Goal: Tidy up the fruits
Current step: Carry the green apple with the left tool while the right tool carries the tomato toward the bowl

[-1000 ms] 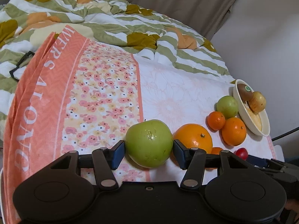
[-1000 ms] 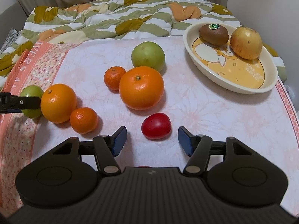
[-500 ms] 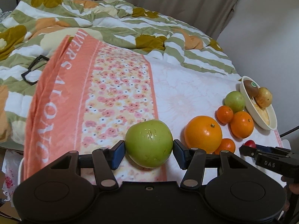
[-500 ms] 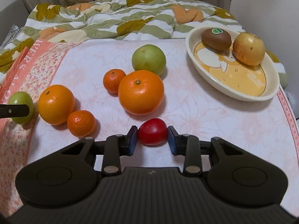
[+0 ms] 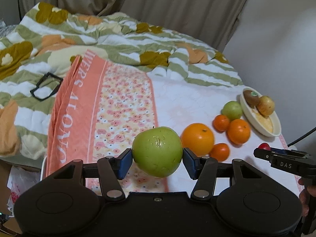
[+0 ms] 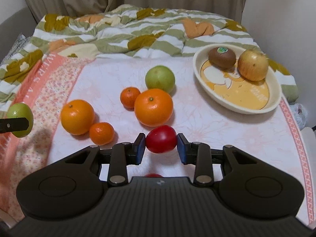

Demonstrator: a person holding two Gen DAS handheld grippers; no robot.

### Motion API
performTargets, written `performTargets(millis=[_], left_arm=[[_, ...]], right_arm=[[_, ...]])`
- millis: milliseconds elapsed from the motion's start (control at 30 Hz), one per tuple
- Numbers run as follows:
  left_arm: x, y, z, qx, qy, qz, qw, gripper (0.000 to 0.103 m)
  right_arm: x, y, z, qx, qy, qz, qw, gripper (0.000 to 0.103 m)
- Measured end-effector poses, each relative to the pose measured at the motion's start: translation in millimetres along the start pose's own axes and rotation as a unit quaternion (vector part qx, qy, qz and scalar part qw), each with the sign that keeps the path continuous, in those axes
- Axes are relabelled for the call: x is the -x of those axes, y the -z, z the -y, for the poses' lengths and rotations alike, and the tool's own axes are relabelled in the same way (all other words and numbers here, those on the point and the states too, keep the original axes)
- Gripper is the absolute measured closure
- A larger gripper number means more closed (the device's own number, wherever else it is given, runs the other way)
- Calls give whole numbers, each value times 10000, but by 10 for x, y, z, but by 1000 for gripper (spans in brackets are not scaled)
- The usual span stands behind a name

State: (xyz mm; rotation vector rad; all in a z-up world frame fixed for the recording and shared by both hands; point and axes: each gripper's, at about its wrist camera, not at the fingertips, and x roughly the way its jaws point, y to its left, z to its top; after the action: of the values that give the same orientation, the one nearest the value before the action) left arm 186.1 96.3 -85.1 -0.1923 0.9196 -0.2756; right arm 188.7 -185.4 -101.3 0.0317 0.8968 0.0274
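Observation:
My left gripper (image 5: 157, 161) is shut on a green apple (image 5: 157, 151) and holds it above the floral cloth; the apple also shows at the left edge of the right wrist view (image 6: 20, 119). My right gripper (image 6: 161, 145) is shut on a small red fruit (image 6: 161, 141), lifted off the cloth. A cream oval bowl (image 6: 275, 90) at the right holds a kiwi (image 6: 221, 57) and a yellow apple (image 6: 252, 65). On the cloth lie two big oranges (image 6: 153, 106) (image 6: 77, 117), two small mandarins (image 6: 101, 133) (image 6: 129, 97) and another green apple (image 6: 160, 79).
A striped green and white quilt (image 6: 138, 29) is bunched behind the cloth. Black glasses (image 5: 46, 86) lie on the quilt at the left. A curtain (image 5: 158, 4) hangs behind and a wall (image 5: 276, 39) stands at the right. Another red thing (image 6: 153, 175) peeks out under my right gripper.
My right gripper closed on the red fruit and lifted it. My left gripper rose and drew back with the green apple in it.

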Motion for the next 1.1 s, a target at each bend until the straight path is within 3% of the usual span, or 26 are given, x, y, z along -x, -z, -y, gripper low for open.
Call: performTargets(millis=[300,600,833,1100], left_arm=[[392,-19,365,-257,125,435,9986,44],[582,-14,936,-350,-64,797,9962,44],[531,-13,1594,-149,-230,1025,9944,44],[193,-103,2360,-66,-326,1177,9925,44]], right_arm=[[595,-41,221,-69,89,315,9994,53],[938,-112,655,50,-133,658,9977,53],[1000,-285,1195,351,-501,764,9952,53],[877,-534,1819,638,-718,854,9917,53]])
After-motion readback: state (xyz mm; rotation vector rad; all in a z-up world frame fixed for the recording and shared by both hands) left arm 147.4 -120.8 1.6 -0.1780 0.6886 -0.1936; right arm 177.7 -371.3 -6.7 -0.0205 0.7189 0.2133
